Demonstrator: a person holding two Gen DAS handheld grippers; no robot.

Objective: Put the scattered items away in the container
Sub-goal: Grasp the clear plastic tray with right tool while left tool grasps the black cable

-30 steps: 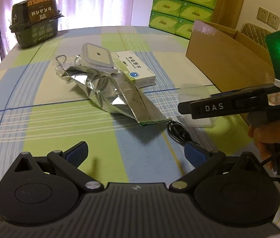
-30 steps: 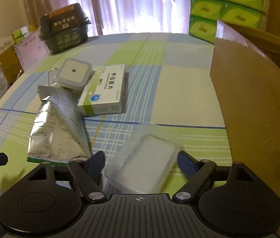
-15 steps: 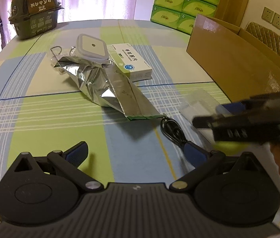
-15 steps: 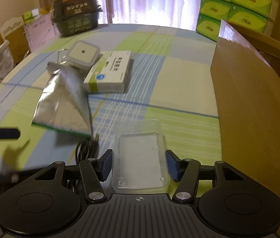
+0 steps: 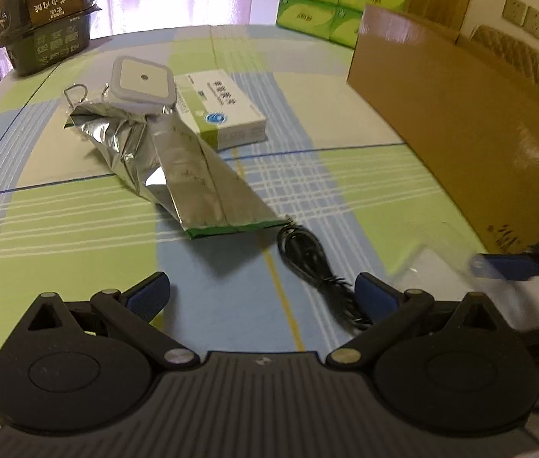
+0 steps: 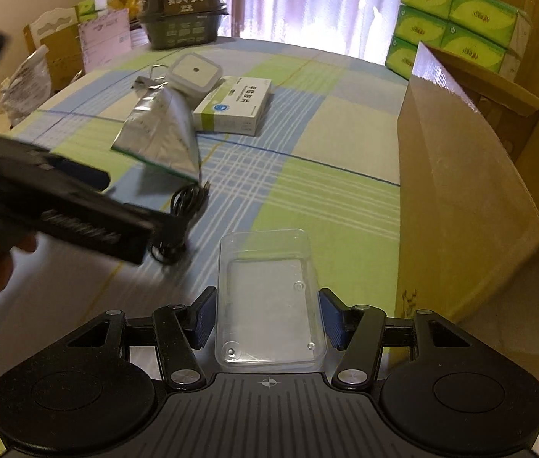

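Left wrist view: the left hand-held gripper (image 5: 261,292) fills the bottom of the frame with its fingers wide apart and nothing between them. The task looks barely begun. A foil pouch (image 5: 177,175) lies in the middle of the frame, a square white gadget (image 5: 143,80) rests on its upper end, and a medicine box (image 5: 223,114) sits just right of them. A black cable (image 5: 311,263) lies coiled near the gripper's right finger. The cardboard box (image 5: 460,133), most likely the container, stands along the right edge of the frame; its inside is hidden here. At the lower right, blurred, the right hand-held gripper's blue finger (image 5: 506,265) sits by a clear plastic tray (image 5: 433,255). Open checked table (image 5: 59,236) spreads over the left half.

Right wrist view: the right hand-held gripper (image 6: 269,318) has its pads (image 6: 205,316) close on either side of the clear plastic tray, which lies low in the middle of the frame. Whether they are pressing it I cannot tell. The cardboard box wall rises just right of the tray, its open top in the upper right; what little of the inside shows looks empty. So every item seems left to move. The tray would need lifting over that tall wall edge. The left hand-held gripper crosses the left of the frame, blurred, above the cable, so that side is crowded. The middle of the table ahead is bare.
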